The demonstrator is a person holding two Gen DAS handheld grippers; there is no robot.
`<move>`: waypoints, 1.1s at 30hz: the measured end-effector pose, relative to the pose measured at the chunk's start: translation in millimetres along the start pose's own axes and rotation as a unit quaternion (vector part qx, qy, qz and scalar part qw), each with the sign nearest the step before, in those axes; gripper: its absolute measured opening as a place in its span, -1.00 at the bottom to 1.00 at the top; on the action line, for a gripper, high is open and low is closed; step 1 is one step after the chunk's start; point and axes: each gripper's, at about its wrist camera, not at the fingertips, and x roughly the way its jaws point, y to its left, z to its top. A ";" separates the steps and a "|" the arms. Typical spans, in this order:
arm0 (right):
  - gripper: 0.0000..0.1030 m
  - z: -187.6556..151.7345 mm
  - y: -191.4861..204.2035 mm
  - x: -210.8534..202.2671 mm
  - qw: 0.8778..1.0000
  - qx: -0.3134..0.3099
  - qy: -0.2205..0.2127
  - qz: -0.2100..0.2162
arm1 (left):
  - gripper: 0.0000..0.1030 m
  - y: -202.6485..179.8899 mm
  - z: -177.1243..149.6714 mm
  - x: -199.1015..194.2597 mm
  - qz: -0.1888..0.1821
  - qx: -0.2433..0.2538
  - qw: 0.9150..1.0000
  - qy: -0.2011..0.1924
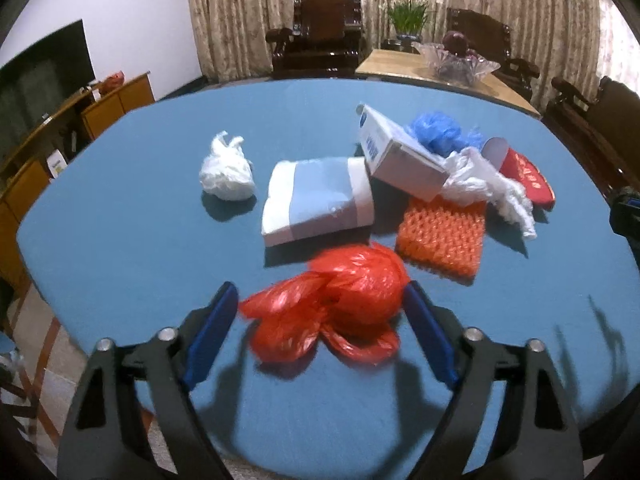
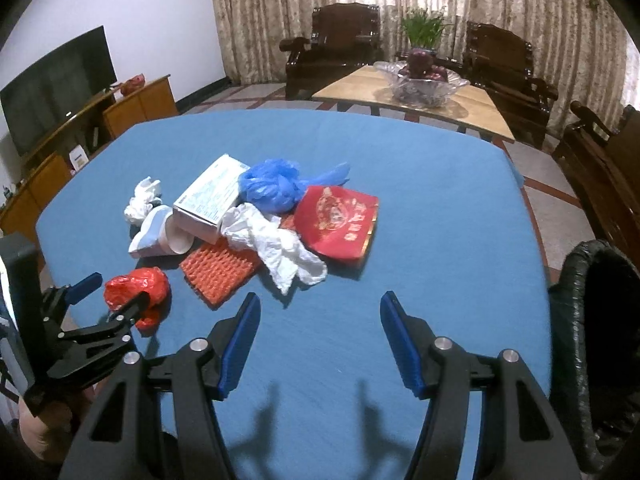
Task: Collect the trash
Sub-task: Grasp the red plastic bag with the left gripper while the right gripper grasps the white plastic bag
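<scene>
With jaws spread around the crumpled red plastic bag [image 1: 336, 304] near the blue table's [image 1: 120, 220] front edge, the left gripper [image 1: 320, 320] could pinch only loose film and drop it, while the right gripper [image 2: 320, 332] hovers open, empty.

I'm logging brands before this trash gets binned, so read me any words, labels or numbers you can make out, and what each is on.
No text can be quoted.
White carton: blue print covers its top, too blurred to read.
Red packet: gold emblem and characters, too blurred to read.
White card by the TV cabinet: small mark, too small to read.
</scene>
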 end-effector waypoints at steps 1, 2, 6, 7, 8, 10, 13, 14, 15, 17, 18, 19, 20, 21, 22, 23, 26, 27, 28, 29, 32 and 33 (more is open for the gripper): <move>0.20 0.9 2.4 3.5 1.000 -0.001 0.001 0.000 | 0.04 0.7 -0.1 4.7 -0.005 0.003 1.000 0.006; 0.20 1.7 4.0 7.5 1.000 -0.002 0.003 0.000 | -0.05 1.0 -0.2 8.4 -0.010 0.005 1.000 0.011; 0.19 6.2 10.9 24.6 1.000 -0.005 0.007 -0.002 | -0.47 -2.0 5.0 5.9 -0.008 0.024 1.000 -0.010; 0.19 8.0 12.3 29.5 1.000 -0.004 0.008 0.000 | -0.51 -1.9 8.0 3.6 -0.007 0.023 1.000 -0.016; 0.19 9.8 13.3 32.9 1.000 -0.004 0.008 0.000 | -0.54 -1.5 11.2 0.4 -0.006 0.022 0.999 -0.024; 0.19 14.5 16.3 41.3 1.000 -0.004 0.007 0.001 | -0.57 0.9 19.9 -9.0 -0.004 0.017 0.999 -0.043; 0.17 18.9 19.3 51.0 1.000 -0.002 0.006 0.002 | -0.60 4.1 34.4 -23.9 -0.008 0.009 0.998 -0.069; 0.16 20.0 20.6 54.5 1.000 -0.002 0.008 0.003 | -0.61 4.3 38.4 -27.5 -0.008 0.008 0.997 -0.075; 0.14 20.9 22.7 59.7 1.000 -0.003 0.010 0.003 | -0.61 5.4 41.4 -28.8 -0.011 0.007 0.997 -0.078; 0.09 21.6 25.4 67.4 1.000 -0.005 0.014 0.003 | -0.63 5.1 47.2 -29.2 -0.013 0.007 0.997 -0.080; 0.06 21.8 27.3 71.8 1.000 -0.006 0.017 0.004 | -0.63 4.7 47.8 -28.0 -0.014 0.007 0.997 -0.079; 0.04 22.1 29.1 76.7 1.000 -0.007 0.020 0.003 | -0.64 4.7 48.2 -28.4 -0.014 0.007 0.997 -0.078; 0.01 22.5 30.7 80.6 1.000 -0.009 0.022 0.002 | -0.64 4.5 48.2 -27.5 -0.014 0.007 0.997 -0.075; -0.06 23.2 32.3 84.4 1.000 -0.011 0.025 0.000 | -0.64 5.8 47.3 -26.6 -0.014 0.006 0.997 -0.074; -0.16 23.6 32.6 87.6 1.000 -0.012 0.028 -0.002 | -0.64 6.4 45.9 -25.9 -0.014 0.005 0.997 -0.071; -0.24 23.6 33.0 90.4 0.999 -0.014 0.031 -0.004 | -0.64 7.8 43.5 -25.0 -0.015 0.004 0.998 -0.069; -0.77 22.5 33.9 92.6 0.999 -0.020 0.035 -0.003 | -0.65 8.2 37.9 -25.5 -0.015 0.003 0.998 -0.064; -0.87 22.4 33.0 90.1 0.999 -0.021 0.033 -0.002 | -0.65 8.2 35.2 -24.4 -0.015 0.003 0.998 -0.063; -0.89 23.1 31.7 88.8 0.999 -0.020 0.033 0.001 | -0.66 8.2 34.8 -25.2 -0.015 0.003 0.998 -0.063; -0.90 23.4 30.2 85.2 0.999 -0.018 0.030 0.004 | -0.66 8.2 34.6 -24.8 -0.015 0.003 0.998 -0.064; -0.92 27.8 26.4 71.5 1.000 -0.015 0.017 0.007 | -0.68 6.0 37.0 -29.0 -0.014 0.002 0.998 -0.068; -0.92 29.0 25.3 68.0 1.000 -0.014 0.014 0.008 | -0.68 5.2 37.1 -30.0 -0.014 0.002 0.998 -0.069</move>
